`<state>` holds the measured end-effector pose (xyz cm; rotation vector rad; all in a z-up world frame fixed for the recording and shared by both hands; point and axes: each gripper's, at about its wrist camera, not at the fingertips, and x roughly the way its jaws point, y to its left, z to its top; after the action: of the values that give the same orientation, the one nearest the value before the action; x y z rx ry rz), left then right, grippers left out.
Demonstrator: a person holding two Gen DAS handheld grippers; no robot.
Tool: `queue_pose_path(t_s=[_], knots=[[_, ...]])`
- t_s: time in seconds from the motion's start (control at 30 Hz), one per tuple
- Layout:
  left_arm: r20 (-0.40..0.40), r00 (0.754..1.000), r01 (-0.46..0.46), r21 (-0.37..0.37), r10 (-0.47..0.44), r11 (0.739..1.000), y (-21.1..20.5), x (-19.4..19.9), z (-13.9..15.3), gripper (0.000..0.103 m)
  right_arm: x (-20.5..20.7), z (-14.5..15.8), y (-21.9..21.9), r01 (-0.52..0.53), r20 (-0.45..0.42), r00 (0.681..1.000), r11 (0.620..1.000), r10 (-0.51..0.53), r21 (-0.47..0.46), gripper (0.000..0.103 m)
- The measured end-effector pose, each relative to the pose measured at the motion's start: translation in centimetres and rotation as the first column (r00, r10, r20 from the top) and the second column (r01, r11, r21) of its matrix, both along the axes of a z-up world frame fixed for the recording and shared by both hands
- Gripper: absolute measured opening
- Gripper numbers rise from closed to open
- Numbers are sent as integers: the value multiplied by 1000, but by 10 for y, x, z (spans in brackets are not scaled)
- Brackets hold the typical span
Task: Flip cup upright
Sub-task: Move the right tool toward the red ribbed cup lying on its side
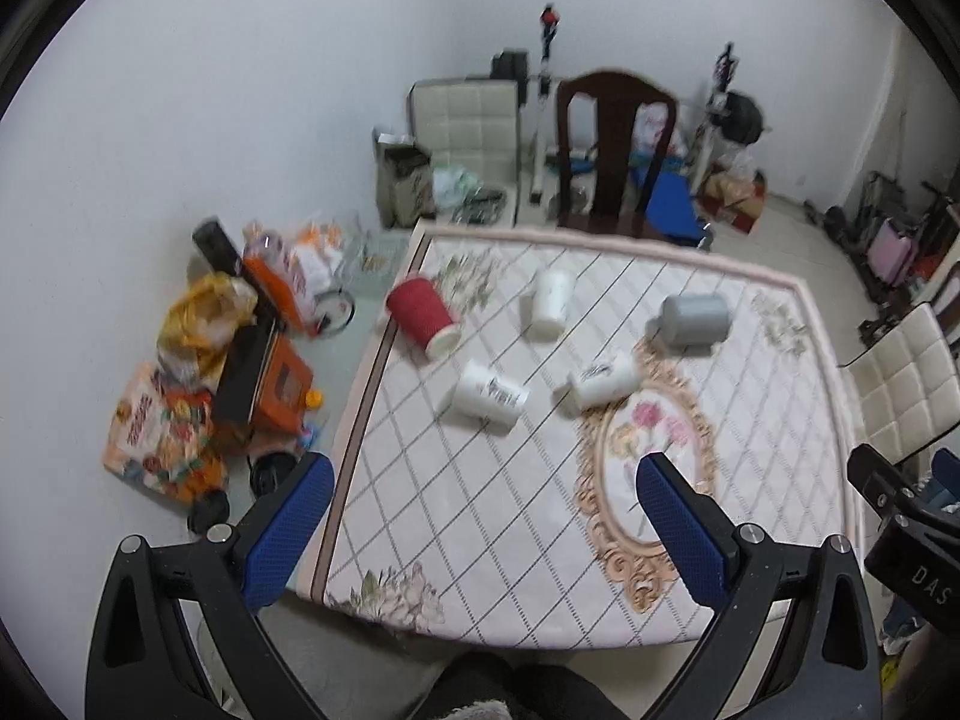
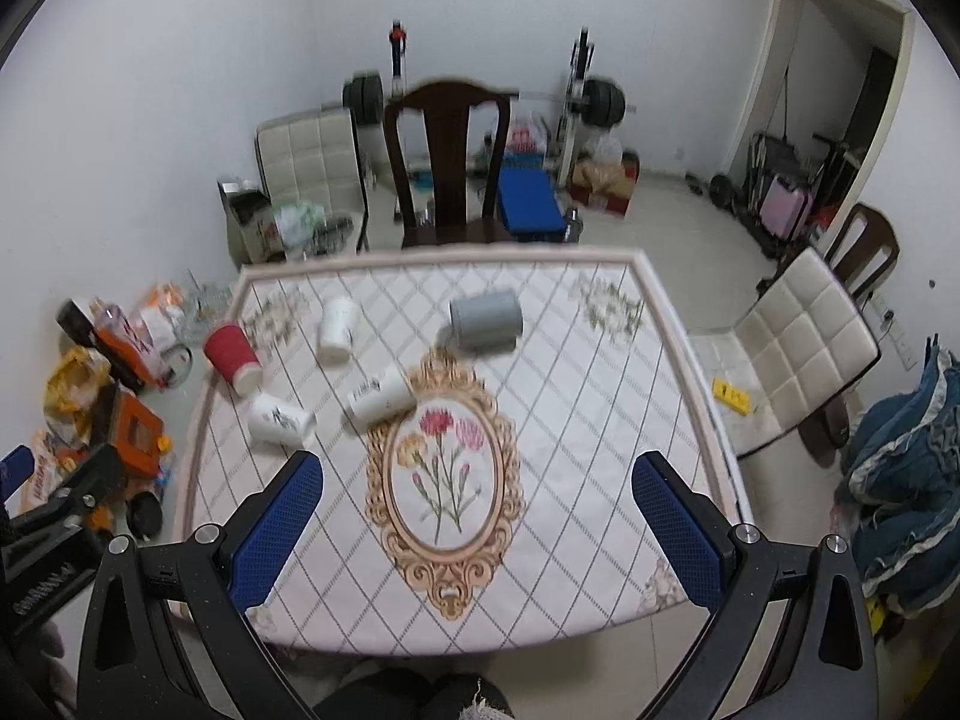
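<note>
Nothing of the task is judged done: both tongs are held back at the near table edge, empty, and all five cups lie on their sides. The left tongs are spread wide with nothing between the pads, and the right tongs likewise.

Just ahead of both, a broad bare stretch of the table is seen, with the oval flower medallion between the right fingers, so open room for an approach is ample.

Farther ahead and to the left of the right tongs, two white cups are found: the printed cup and the mug, apart from each other. Beyond them lie the red cup, close to the left table edge and judged at risk of rolling off, the tall white cup, and the grey cup.

Past the far edge a dark chair is set.
</note>
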<state>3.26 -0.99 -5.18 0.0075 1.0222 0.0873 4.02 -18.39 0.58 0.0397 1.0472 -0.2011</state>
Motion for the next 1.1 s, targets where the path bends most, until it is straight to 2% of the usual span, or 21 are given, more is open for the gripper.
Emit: queue_pose_path(t_s=[0.27,0.47,0.67,0.9,1.1], knots=[[-119,990,-70,95,81,993,9,25,-74,103,31,-88,-11,-26,-161,987,1000,27,8,103],[-206,970,-103,115,125,988,30,64,-117,103,65,-162,-10,-37,-278,960,999,42,24,103],[-289,947,-116,101,141,988,49,122,-159,103,109,-224,8,-21,-387,922,1000,25,14,103],[-349,924,-142,72,158,987,72,193,-199,103,165,-275,24,-15,-477,879,1000,6,-15,103],[-372,911,-175,38,177,984,97,248,-229,102,213,-295,27,7,-496,868,999,-27,-42,103]])
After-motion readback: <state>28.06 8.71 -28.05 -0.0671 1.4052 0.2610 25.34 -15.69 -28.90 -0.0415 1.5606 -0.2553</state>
